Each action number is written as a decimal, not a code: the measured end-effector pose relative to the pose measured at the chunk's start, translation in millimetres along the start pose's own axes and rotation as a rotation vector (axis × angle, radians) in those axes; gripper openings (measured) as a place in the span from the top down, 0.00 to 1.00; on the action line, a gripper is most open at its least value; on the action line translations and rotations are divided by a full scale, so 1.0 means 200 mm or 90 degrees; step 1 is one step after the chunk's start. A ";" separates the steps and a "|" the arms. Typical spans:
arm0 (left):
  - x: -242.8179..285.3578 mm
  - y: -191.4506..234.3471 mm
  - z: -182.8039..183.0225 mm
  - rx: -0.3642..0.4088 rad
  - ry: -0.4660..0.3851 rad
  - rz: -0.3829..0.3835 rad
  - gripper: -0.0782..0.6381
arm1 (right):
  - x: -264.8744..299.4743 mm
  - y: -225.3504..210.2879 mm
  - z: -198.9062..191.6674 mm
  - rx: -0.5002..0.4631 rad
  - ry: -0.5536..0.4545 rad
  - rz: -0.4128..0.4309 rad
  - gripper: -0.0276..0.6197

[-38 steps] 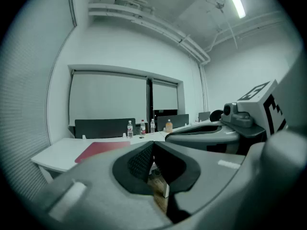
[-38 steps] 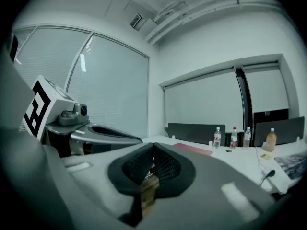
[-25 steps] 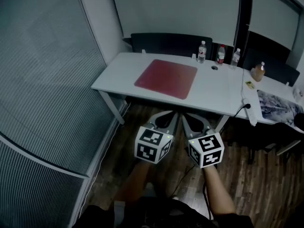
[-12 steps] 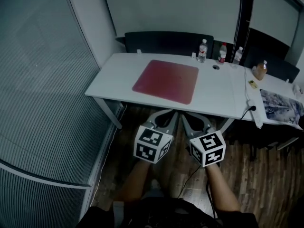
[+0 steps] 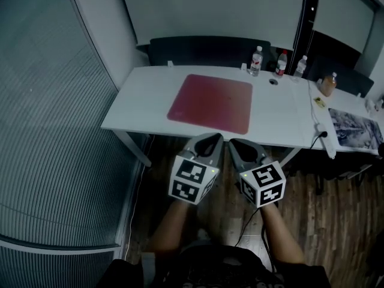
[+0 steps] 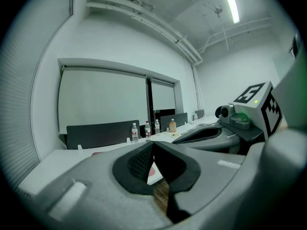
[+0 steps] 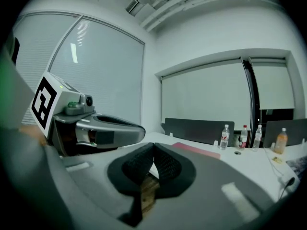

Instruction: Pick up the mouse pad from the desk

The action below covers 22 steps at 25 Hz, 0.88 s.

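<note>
Head view shows the mouse pad, a dark red square, lying flat on the white desk, about in the middle of the desk's width. Its front edge is close to the front edge of the desk.

Behind the pad and to its right, three clear water bottles stand upright in a row near the back edge of the desk. A small round opening sits in the desk top just in front of them. Further right stands a bottle with a brownish drink. A white power strip lies near the right end of the desk. A dark panel runs along behind the desk.

The left gripper and the right gripper are side by side in front of the desk, above the wooden floor. Their tips point toward the desk and are near its front edge, below the pad. Neither one touches the pad.

In the left gripper view the two black pads are pressed together, with nothing between them. The right gripper view shows the same: its jaws are together and empty, and the pad appears beyond them as a thin red strip on the desk top. Each gripper carries its marker cube near the person's hand. A wall of grey blinds stands to the left of the desk.
</note>
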State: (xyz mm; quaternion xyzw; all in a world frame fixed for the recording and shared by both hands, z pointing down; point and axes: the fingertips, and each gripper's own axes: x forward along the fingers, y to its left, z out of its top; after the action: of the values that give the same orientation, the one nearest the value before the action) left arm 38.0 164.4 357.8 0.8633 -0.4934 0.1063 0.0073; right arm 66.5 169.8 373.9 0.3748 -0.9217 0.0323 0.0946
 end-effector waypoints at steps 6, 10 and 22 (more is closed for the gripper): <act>-0.01 0.17 -0.07 0.000 0.011 -0.024 0.88 | 0.17 0.05 0.02 -0.005 0.009 -0.019 0.95; -0.04 0.25 -0.09 -0.009 0.004 -0.034 0.88 | 0.23 0.10 0.05 -0.009 0.004 -0.022 0.95; -0.02 0.33 -0.10 -0.013 -0.006 -0.048 0.88 | 0.38 0.14 0.07 -0.017 -0.001 -0.012 0.95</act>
State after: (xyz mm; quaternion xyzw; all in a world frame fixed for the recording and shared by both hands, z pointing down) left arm -24.0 136.3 369.8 0.8818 -0.4613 0.0970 0.0175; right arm -8.0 136.4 375.6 0.3819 -0.9186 0.0187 0.0995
